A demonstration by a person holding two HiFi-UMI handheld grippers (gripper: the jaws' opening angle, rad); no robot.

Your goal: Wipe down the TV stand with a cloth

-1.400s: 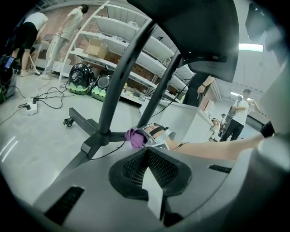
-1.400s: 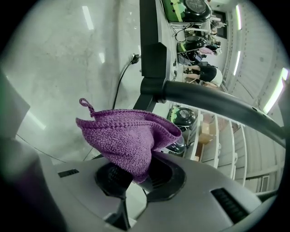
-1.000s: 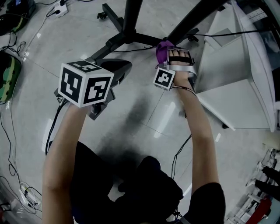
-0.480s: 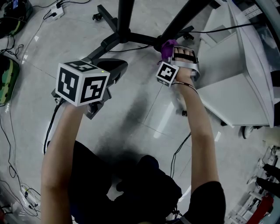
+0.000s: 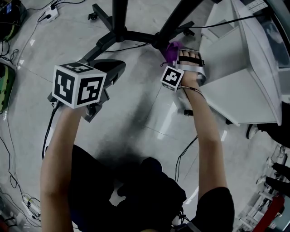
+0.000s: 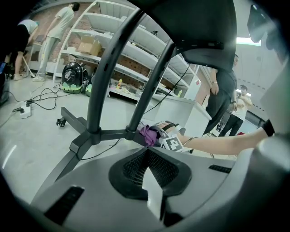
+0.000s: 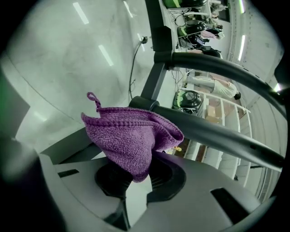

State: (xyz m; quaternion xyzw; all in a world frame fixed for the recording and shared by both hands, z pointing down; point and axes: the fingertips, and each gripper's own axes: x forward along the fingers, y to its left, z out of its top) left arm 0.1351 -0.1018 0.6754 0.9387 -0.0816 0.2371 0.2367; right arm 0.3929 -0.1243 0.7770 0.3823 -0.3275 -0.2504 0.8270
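Note:
The TV stand's black base (image 5: 118, 35) spreads its legs over the pale floor, with two dark poles rising from it. My right gripper (image 5: 176, 53) is shut on a purple cloth (image 5: 170, 50), which rests against the stand's right leg. In the right gripper view the cloth (image 7: 129, 136) bunches out of the jaws beside the dark leg (image 7: 217, 136). My left gripper (image 5: 110, 69) hovers shut and empty near the stand's front-left leg. The left gripper view shows the poles (image 6: 102, 86), the cloth (image 6: 148, 134) and my other hand.
A white cabinet (image 5: 235, 86) stands close on the right. Cables (image 5: 28, 38) and a power strip (image 5: 50, 12) lie on the floor at the left, by a green bag (image 5: 3, 86). Shelving (image 6: 131, 50) and standing people (image 6: 224, 99) are behind the stand.
The right gripper with the cloth has slid a little along the stand's right leg toward the hub. The left gripper has drifted slightly left; the head view shifted.

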